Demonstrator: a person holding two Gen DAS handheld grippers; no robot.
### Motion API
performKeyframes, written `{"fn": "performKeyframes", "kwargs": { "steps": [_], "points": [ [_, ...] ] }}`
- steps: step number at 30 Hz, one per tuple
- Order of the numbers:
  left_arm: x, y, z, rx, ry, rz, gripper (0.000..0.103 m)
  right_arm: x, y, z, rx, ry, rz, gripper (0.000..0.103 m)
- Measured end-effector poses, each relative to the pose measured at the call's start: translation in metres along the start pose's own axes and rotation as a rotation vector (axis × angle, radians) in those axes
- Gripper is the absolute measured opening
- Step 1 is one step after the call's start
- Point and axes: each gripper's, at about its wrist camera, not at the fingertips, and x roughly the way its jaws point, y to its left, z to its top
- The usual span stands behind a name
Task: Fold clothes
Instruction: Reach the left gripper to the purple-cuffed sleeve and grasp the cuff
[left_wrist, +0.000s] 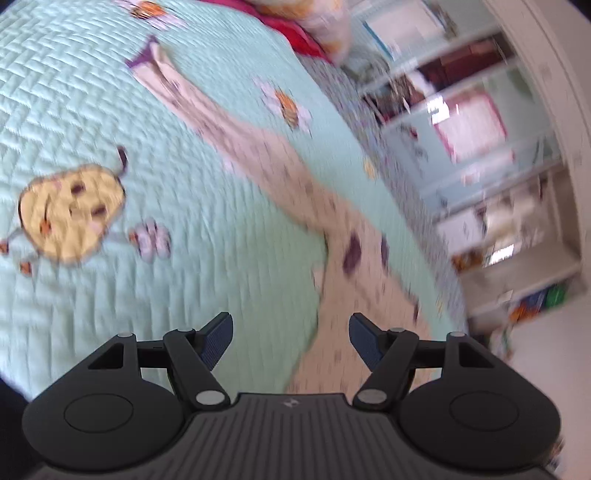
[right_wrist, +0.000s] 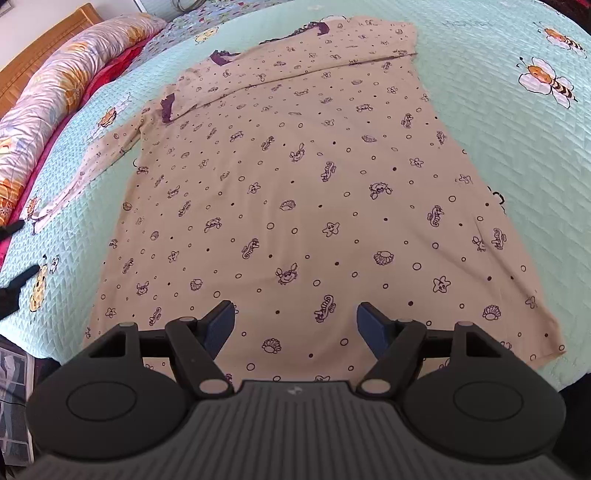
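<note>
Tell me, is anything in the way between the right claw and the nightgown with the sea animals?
No, nothing visible. The right claw is open just above the nightgown, near its hem. The nightgown lies flat on the green quilt, with nothing on top of it.

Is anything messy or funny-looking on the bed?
The nightdress lies mostly flat on the quilt, but its top is folded over crookedly and one sleeve sticks out sideways. Both grippers are open and hold nothing.

Black ribbed gripper bodies, silver pivot screws, blue-padded fingers (right_wrist: 221, 325).
</note>
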Motion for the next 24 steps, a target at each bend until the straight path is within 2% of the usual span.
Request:
{"fn": "performKeyframes", "kwargs": {
  "steps": [8,16,22,24],
  "points": [
    [0.046,0.063,0.081,-0.275,-0.083,-0.024,0.072,0.016,0.007,0.005,-0.018,0.043,-0.037,0.075],
    [0.092,0.073,0.116,-0.299,-0.033,0.018,0.072,0.038,0.03,0.02,-0.023,0.06,-0.052,0.075],
    [0.123,0.075,0.137,-0.348,-0.046,-0.036,0.074,0.05,0.039,0.029,-0.027,0.073,-0.065,0.075],
    [0.126,0.077,0.14,-0.351,-0.068,-0.058,0.069,0.053,0.038,0.031,-0.021,0.075,-0.068,0.075]
  ]
}}
